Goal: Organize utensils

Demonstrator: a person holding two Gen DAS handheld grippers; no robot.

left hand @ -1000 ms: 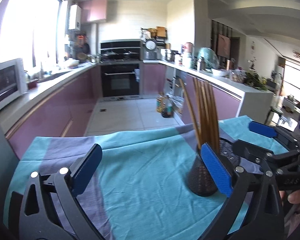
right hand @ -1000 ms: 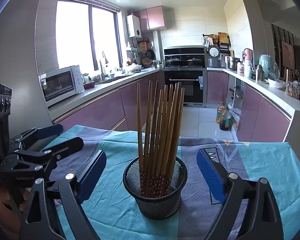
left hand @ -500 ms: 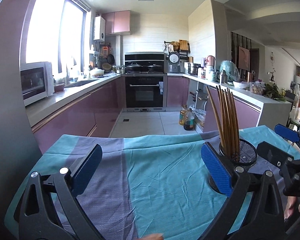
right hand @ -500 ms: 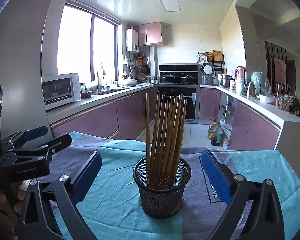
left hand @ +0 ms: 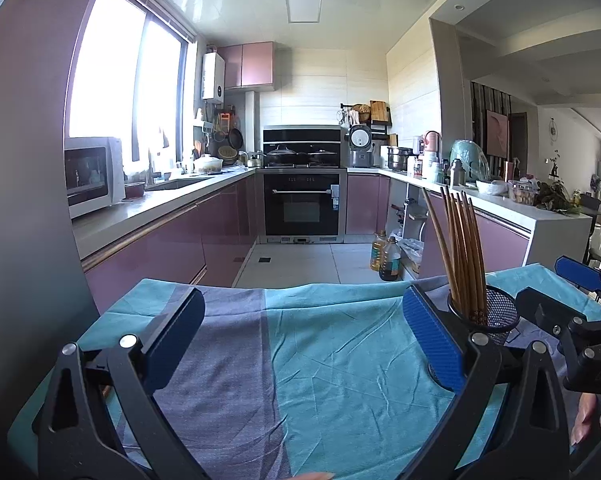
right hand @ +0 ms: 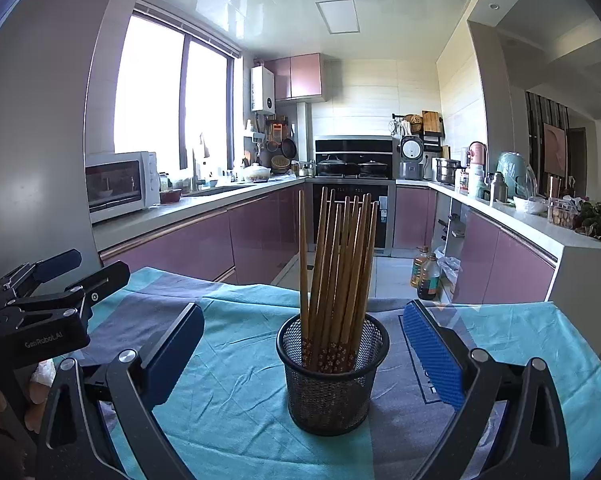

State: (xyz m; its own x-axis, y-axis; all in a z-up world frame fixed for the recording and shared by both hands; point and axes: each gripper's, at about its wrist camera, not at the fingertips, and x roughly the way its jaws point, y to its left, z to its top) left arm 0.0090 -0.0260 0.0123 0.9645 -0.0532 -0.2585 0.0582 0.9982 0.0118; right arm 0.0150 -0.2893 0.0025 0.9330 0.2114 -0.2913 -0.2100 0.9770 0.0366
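While the left gripper hid the mesh cup's lower half at right of its frame, the chopsticks stood in that cup on the tabletop, centred between the right gripper's empty, wide-open jaws; the left jaws gaped likewise.

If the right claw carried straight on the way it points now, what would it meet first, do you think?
Most likely the mesh holder of chopsticks, which stands centred ahead between the open right claw's fingers; how far ahead is hard to judge.

Chopsticks in mesh holder on tablecloth
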